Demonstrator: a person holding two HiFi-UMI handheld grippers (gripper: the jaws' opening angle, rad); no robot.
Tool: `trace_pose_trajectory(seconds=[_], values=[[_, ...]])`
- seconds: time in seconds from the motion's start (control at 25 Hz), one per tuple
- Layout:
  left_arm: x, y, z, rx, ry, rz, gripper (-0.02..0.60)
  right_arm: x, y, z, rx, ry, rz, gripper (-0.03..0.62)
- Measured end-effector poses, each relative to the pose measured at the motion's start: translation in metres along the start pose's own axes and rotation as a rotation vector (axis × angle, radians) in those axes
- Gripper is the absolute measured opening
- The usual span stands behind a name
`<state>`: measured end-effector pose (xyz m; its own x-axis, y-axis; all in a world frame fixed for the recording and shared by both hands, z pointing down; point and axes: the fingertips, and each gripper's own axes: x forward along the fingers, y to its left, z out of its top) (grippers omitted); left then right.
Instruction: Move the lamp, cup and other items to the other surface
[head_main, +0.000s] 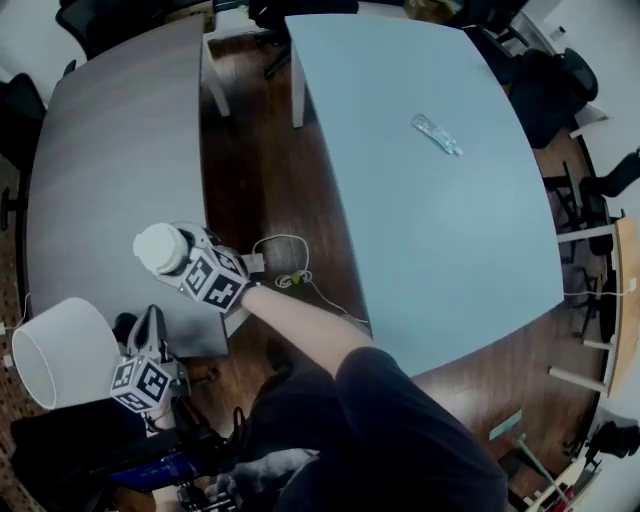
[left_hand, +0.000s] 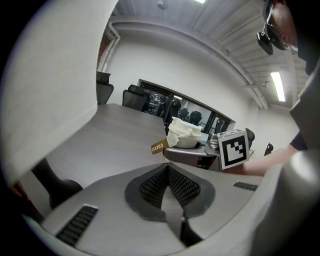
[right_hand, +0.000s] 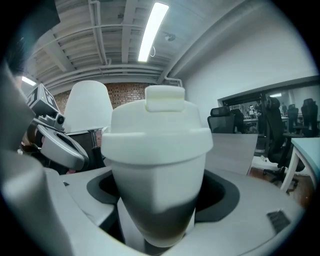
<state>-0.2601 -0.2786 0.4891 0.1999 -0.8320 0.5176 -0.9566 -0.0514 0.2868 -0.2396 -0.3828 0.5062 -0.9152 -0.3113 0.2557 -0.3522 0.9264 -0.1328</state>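
My right gripper is shut on a white lidded cup, held upright just over the near part of the grey table. In the right gripper view the cup fills the space between the jaws. In the left gripper view, the cup shows a brown tag hanging off it. A lamp with a white shade stands at the grey table's near left corner. My left gripper is right beside its dark stem, jaws shut, with nothing seen between them.
A pale blue table stands to the right across a strip of wooden floor, with a small clear wrapper lying on it. Cables trail on the floor between the tables. Dark office chairs ring both tables.
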Motion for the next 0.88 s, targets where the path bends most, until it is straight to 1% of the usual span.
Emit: trace_pose_trajectory(seconds=[0.16,0.28,0.4,0.52,0.64,0.88], values=[[0.001,0.028,0.012,0.001,0.007,-0.039,0.005,0.024,-0.003,0.006,-0.027,0.008,-0.068,0.407],[-0.012,0.041,0.012,-0.006,-0.002,-0.029,0.005,0.028,0.007,0.003,-0.059,0.001,-0.079,0.408],[-0.023,0.045,0.006,-0.013,-0.002,-0.031,0.005,0.026,0.013,-0.001,-0.067,0.000,-0.092,0.410],[-0.026,0.039,-0.002,-0.006,-0.007,-0.067,0.005,0.026,0.017,-0.008,-0.094,0.033,-0.086,0.411],[-0.030,0.032,0.000,0.015,-0.012,-0.092,0.005,0.021,0.018,-0.013,-0.120,0.069,-0.095,0.416],[-0.041,0.019,-0.001,0.040,-0.006,-0.129,0.005,0.009,0.015,-0.014,-0.142,0.099,-0.110,0.417]])
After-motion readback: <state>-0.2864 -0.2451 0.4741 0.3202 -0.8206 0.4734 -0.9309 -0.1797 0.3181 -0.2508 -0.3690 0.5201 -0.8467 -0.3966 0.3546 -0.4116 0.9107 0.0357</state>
